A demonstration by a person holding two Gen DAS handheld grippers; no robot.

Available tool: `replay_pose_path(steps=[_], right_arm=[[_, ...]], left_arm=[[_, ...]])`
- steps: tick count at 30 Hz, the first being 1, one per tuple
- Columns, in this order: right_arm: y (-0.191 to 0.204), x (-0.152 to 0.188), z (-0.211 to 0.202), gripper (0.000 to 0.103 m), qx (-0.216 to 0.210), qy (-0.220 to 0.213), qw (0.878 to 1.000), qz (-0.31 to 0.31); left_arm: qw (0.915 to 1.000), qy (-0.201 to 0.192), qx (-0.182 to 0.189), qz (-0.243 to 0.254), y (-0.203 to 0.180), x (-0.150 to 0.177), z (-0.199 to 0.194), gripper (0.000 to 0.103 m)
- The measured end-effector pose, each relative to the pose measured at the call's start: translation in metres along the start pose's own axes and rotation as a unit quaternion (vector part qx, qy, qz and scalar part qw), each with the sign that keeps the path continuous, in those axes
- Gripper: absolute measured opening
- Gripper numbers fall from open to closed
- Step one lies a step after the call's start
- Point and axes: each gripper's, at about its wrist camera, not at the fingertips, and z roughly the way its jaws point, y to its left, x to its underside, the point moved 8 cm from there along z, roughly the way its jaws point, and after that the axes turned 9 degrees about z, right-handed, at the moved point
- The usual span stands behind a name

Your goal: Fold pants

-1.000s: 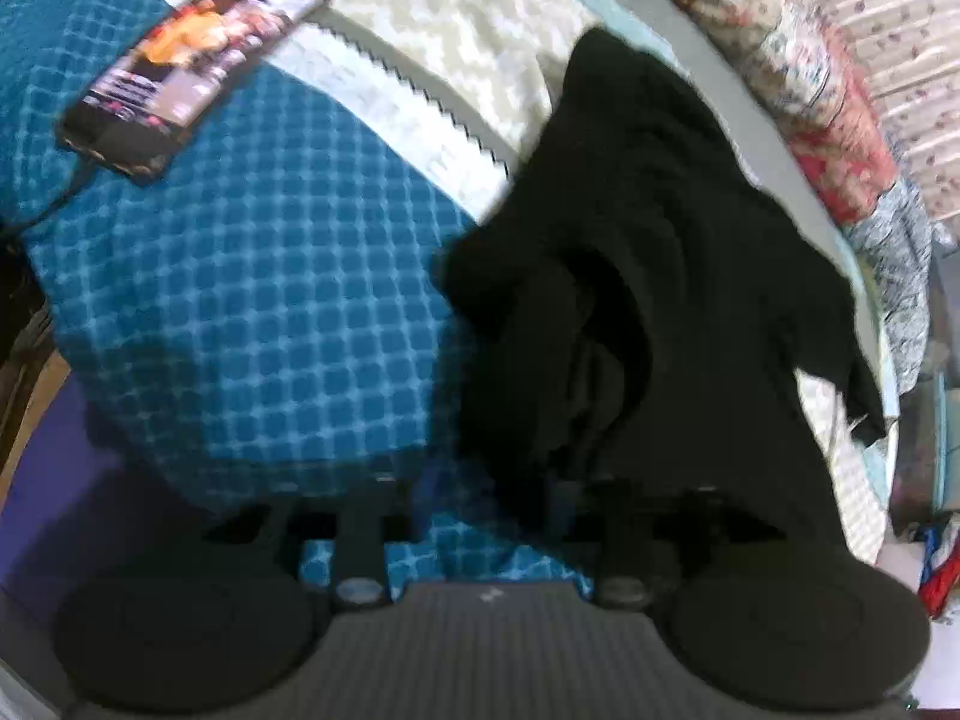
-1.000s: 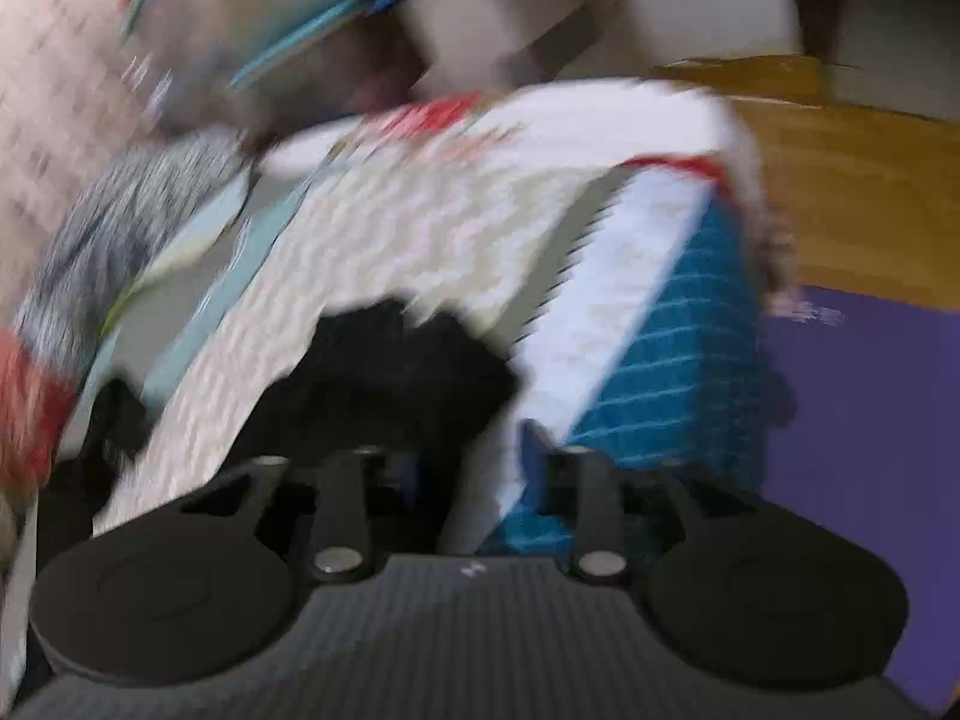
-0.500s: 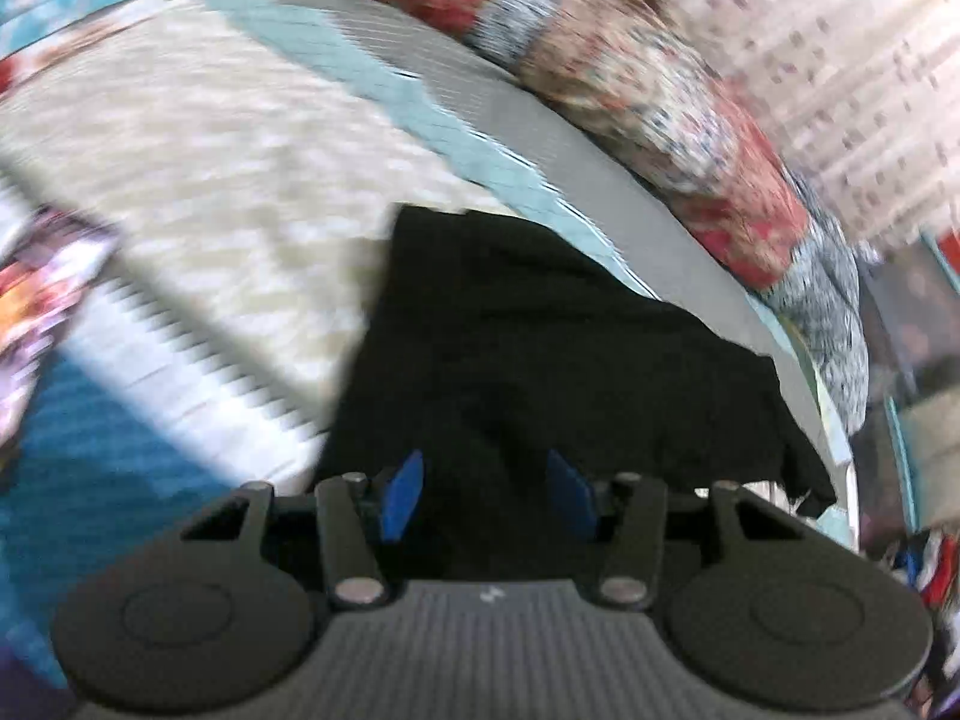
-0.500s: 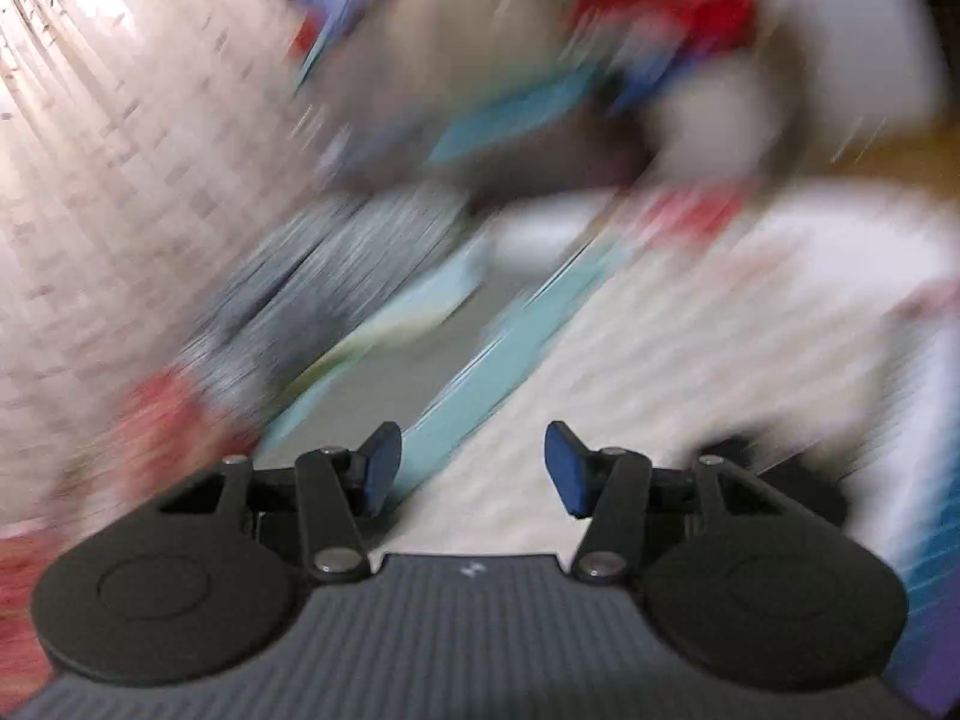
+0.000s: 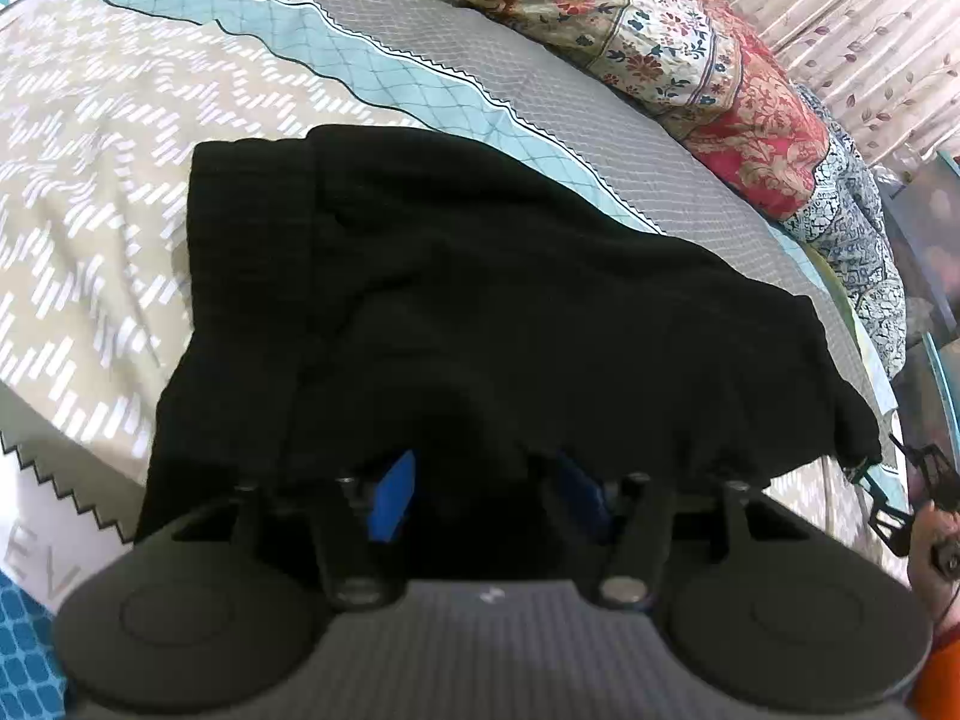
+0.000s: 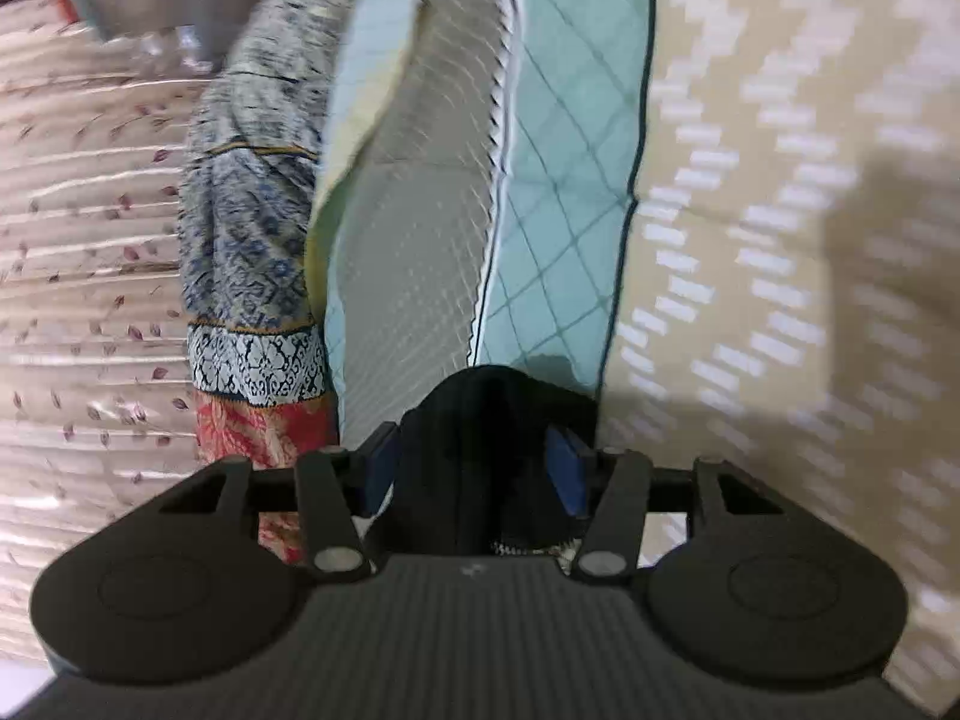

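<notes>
The black pants point(image 5: 480, 300) lie spread in a rough folded slab across the patterned bedspread point(image 5: 90, 192). My left gripper point(image 5: 486, 501) sits at their near edge. Its jaws are opening, and black cloth drapes over and between the blue pads point(image 5: 393, 495) without being pinched. In the right wrist view a bunched corner of the pants point(image 6: 480, 420) sits between the fingers of my right gripper point(image 6: 474, 468). Those fingers stand apart, and the inner face of the blue pad point(image 6: 564, 471) shows.
A floral quilt point(image 5: 690, 60) is piled along the bed's far side, with a leaf-print curtain point(image 5: 840, 18) behind it. A person's hand point(image 5: 933, 558) shows at the right edge of the left wrist view. The quilt point(image 6: 252, 252) and the curtain point(image 6: 90, 240) fill the left of the right wrist view.
My left gripper moved from the blue-checked bed edge onto the pants and its jaws widened; the phone left the view. My right gripper swung around to the pants' corner, now between its fingers.
</notes>
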Motion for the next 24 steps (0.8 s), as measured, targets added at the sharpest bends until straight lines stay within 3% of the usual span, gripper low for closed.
replay_pose_path(steps=[1, 3, 4, 6, 9, 13, 15, 18, 20, 21, 22, 24], right_arm=[[-0.001, -0.001, 0.003, 0.051, -0.001, 0.008, 1.0, 0.009], [0.008, -0.001, 0.007, 0.018, 0.011, 0.0, 1.0, -0.005], [0.013, 0.0, 0.006, 0.006, 0.015, -0.002, 1.0, -0.024], [0.031, 0.001, -0.001, 0.006, 0.014, -0.021, 0.997, -0.069], [0.082, 0.003, -0.005, 0.006, -0.021, -0.043, 0.987, -0.156], [0.108, 0.017, -0.03, 0.006, -0.049, -0.052, 0.975, -0.21], [0.127, 0.036, -0.047, 0.006, -0.073, -0.095, 0.946, -0.301], [0.14, 0.077, -0.076, 0.006, -0.127, -0.141, 0.874, -0.448], [0.121, 0.087, -0.086, 0.006, -0.116, -0.15, 0.853, -0.486], [0.104, 0.085, -0.084, 0.006, -0.094, -0.151, 0.852, -0.493], [0.084, 0.079, -0.08, 0.006, -0.07, -0.143, 0.858, -0.489], [0.037, 0.054, -0.071, 0.006, 0.0, -0.131, 0.886, -0.446]], left_arm=[[1.0, -0.001, 0.0, 0.0, 0.0, 0.001, 0.0, 0.056], [1.0, -0.001, -0.002, 0.001, -0.001, -0.001, 0.001, 0.057], [1.0, -0.001, -0.004, 0.002, -0.001, 0.0, 0.001, 0.058], [1.0, -0.001, -0.007, 0.002, -0.004, -0.003, 0.005, 0.059], [0.9999, -0.001, -0.012, 0.005, -0.006, -0.003, 0.006, 0.06], [0.9998, -0.005, -0.015, 0.008, -0.007, -0.003, 0.006, 0.061], [0.9998, -0.006, -0.015, 0.008, -0.007, -0.004, 0.007, 0.061], [0.9999, -0.004, -0.013, 0.009, -0.007, -0.003, 0.007, 0.061], [0.9999, -0.004, -0.008, 0.004, -0.005, -0.003, 0.007, 0.062], [1.0, -0.005, -0.006, 0.002, -0.004, -0.003, 0.008, 0.063], [1.0, -0.005, -0.006, 0.001, -0.004, -0.003, 0.009, 0.063], [1.0, -0.006, -0.006, 0.002, -0.005, -0.004, 0.01, 0.064]])
